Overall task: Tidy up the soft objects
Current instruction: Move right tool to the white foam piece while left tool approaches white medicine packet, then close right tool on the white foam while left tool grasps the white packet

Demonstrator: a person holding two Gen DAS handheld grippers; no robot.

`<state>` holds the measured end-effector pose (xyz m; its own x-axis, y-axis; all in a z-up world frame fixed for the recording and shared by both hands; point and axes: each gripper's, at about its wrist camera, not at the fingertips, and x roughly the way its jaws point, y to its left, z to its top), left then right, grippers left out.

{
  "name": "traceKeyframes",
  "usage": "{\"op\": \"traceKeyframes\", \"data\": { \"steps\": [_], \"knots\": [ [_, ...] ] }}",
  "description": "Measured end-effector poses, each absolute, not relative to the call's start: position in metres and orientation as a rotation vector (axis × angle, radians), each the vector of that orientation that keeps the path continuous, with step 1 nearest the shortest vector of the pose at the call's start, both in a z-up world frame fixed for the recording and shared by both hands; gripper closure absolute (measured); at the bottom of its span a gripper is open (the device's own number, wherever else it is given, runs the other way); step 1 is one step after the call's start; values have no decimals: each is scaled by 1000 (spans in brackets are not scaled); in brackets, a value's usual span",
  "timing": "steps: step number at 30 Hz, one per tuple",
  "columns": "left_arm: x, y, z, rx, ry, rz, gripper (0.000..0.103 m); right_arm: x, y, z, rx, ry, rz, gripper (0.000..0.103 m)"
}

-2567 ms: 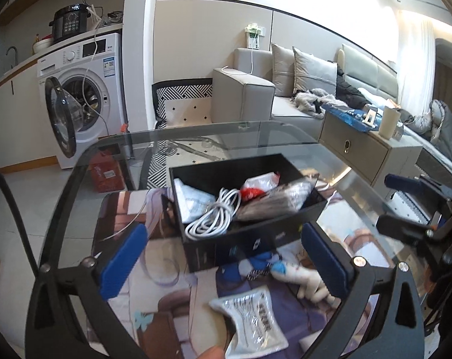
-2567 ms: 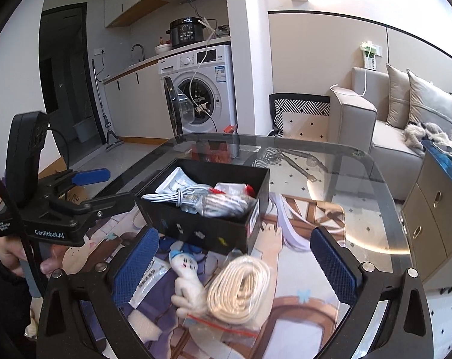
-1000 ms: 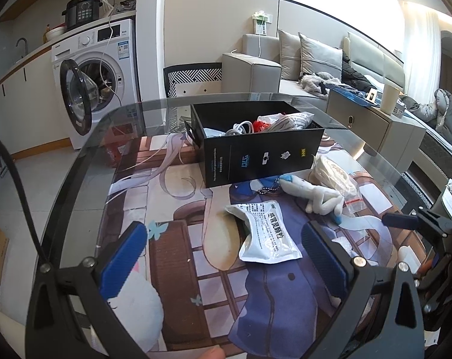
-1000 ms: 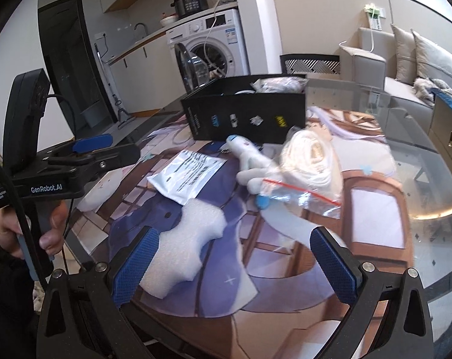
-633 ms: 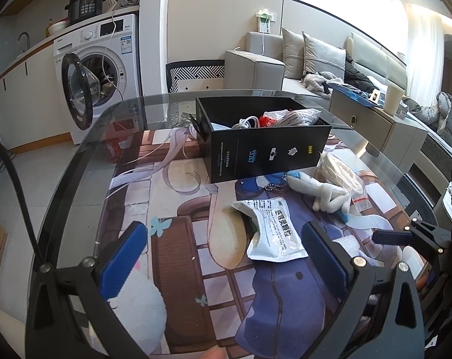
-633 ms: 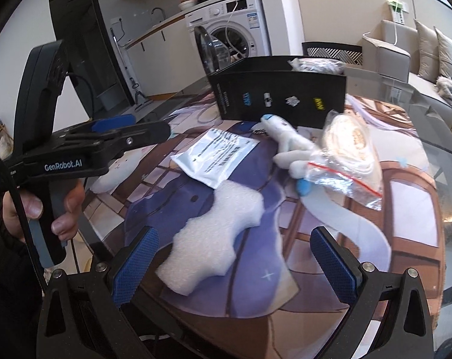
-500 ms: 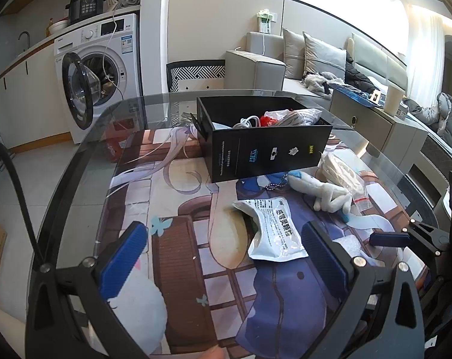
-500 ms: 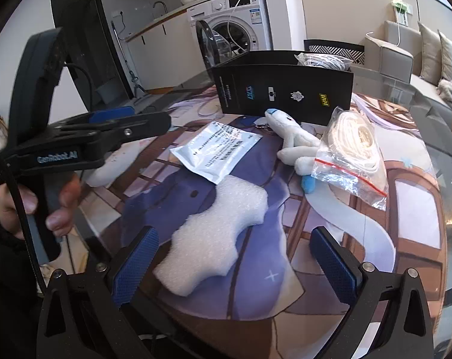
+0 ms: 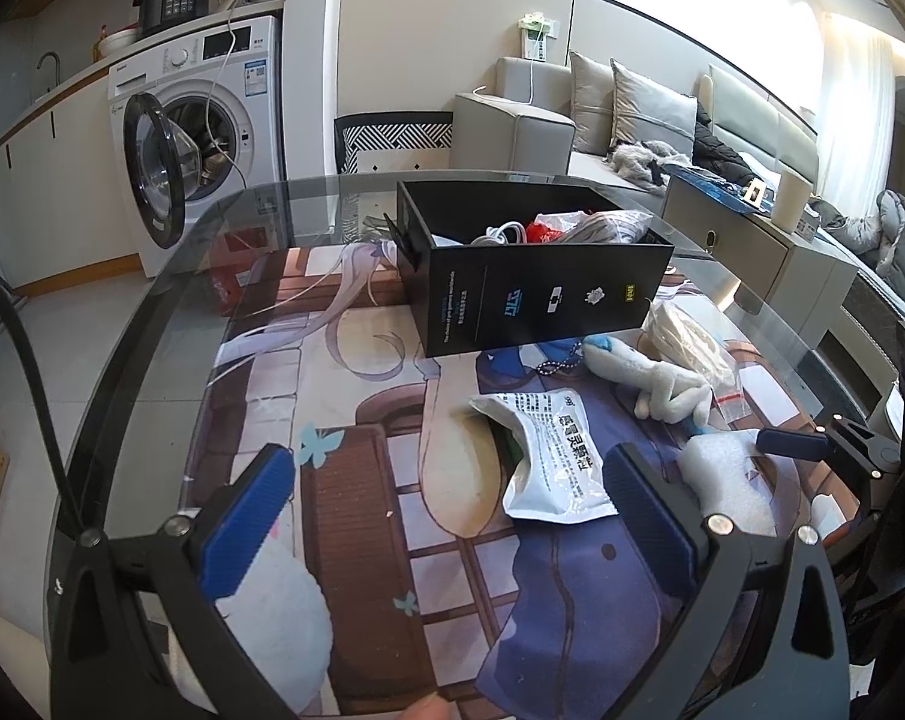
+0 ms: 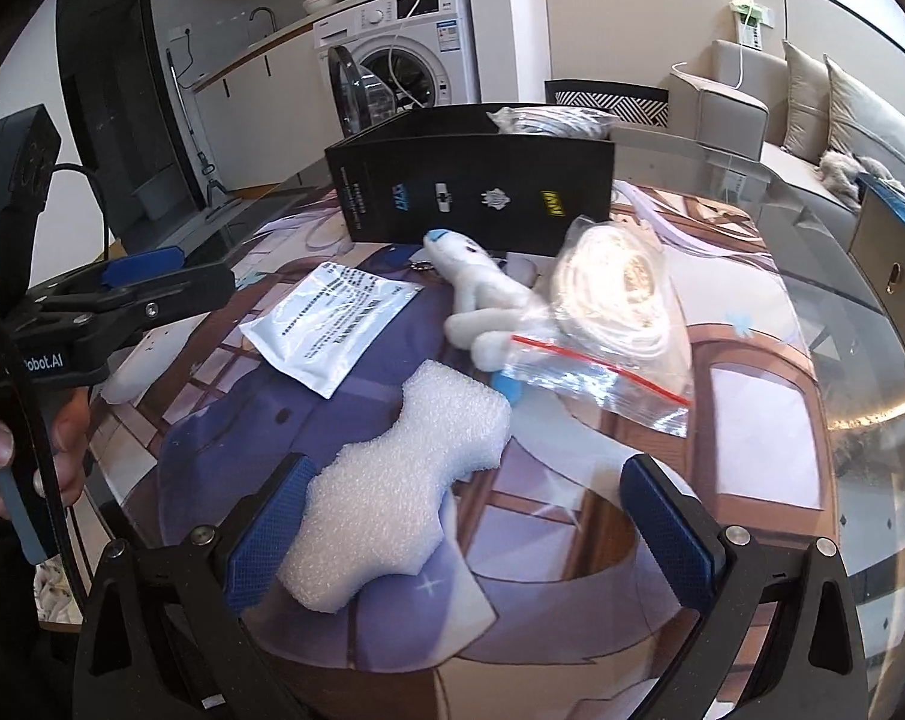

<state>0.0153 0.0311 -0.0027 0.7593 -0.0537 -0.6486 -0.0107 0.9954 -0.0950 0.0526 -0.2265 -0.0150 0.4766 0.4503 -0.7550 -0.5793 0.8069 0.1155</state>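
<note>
Foam piece (image 10: 392, 486) lies between spread fingers of right gripper (image 10: 467, 525), ungripped. Left gripper (image 9: 452, 516) spread wide, empty, above mat near white pouch (image 9: 551, 456). Black box (image 9: 536, 276) beyond.

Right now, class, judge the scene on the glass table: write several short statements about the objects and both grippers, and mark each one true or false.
1. The black box stands open with items inside. True.
2. The right gripper is shut on the white foam piece. False: its jaws are open, with the foam lying between them.
3. The plush toy lies inside the box. False: it lies on the table in front of it.
4. The zip bag of white cord lies beside the plush toy. True.
5. The left gripper holds the white pouch. False: it is open and empty.
</note>
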Motion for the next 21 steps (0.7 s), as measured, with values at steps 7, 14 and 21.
{"op": "traceKeyframes", "data": {
  "steps": [7,14,21],
  "knots": [
    [22,30,-7,-101,729,-29,0,49,-233,-14,-157,858,647,5],
    [27,24,-9,-88,749,-41,0,43,-229,-12,-160,847,708,42],
    [34,15,-15,-67,782,-56,0,37,-229,-7,-148,821,767,63]
  ]
}}
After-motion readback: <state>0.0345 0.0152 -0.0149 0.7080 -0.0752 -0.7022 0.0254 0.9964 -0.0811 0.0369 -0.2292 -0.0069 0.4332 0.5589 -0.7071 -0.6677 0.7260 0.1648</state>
